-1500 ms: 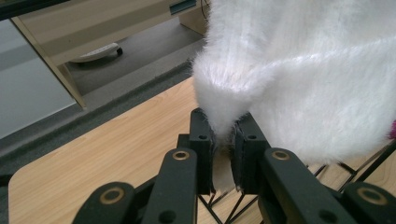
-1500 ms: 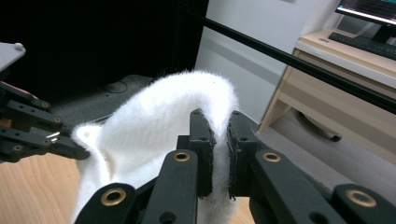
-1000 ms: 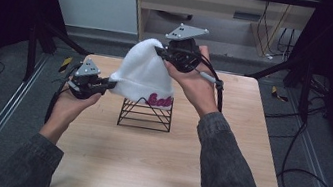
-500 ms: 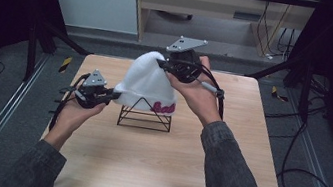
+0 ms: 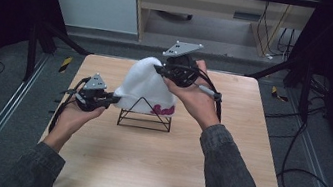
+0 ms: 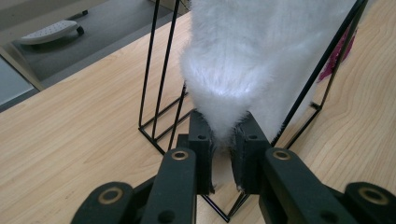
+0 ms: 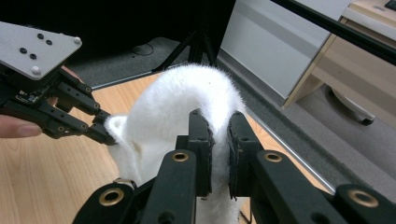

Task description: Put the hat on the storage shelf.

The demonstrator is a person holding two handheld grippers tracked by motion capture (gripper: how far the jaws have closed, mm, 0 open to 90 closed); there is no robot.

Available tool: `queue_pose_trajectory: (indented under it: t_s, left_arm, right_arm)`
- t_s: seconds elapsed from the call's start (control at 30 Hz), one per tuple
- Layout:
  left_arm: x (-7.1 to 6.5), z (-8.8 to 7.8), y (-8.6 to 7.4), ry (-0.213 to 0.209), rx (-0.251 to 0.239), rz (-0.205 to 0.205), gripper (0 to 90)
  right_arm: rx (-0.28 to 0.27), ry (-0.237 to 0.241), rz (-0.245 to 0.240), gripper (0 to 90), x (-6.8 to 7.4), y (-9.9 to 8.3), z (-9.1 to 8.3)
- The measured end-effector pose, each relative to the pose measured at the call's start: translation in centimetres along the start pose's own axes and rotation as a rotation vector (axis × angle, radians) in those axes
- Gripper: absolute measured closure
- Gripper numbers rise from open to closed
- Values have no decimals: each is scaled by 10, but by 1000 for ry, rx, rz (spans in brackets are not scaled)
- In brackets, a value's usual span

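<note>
Since the earlier frame the left gripper (image 5: 114,98) had sunk, still clamping the fluffy white knit hat (image 5: 142,87) with unreadable pink lettering, which the right gripper (image 5: 159,69) pinched above the black wire rack (image 5: 144,116) mid-desk.

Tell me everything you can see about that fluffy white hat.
The white hat looks like soft, fuzzy knitted fabric, with pink lettering near its lower edge. It is draped over a black wire rack standing on the wooden table, its rounded crown raised above the frame. The left gripper is shut on a pinched fold at the hat's lower left edge, and the right gripper is shut on the fabric at its top right, so the hat is stretched between them.
</note>
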State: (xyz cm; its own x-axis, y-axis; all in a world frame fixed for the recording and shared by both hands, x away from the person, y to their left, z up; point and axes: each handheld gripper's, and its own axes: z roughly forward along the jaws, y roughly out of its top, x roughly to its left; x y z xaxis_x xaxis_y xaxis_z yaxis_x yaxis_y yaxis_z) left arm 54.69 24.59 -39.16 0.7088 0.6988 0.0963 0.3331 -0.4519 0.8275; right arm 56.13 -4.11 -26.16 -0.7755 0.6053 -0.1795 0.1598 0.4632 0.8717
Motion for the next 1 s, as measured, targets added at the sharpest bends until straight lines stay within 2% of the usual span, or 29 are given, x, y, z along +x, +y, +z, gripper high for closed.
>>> queue_pose_trajectory:
  t_s: [0.67, 1.0]
  left_arm:
    - [1, 15, -23, -5, 38, -23, 791]
    - [1, 15, -24, -4, 46, -17, 791]
  right_arm:
    - [51, 43, 17, 818, 8, -23, 12]
    - [54, 47, 17, 817, 9, -25, 14]
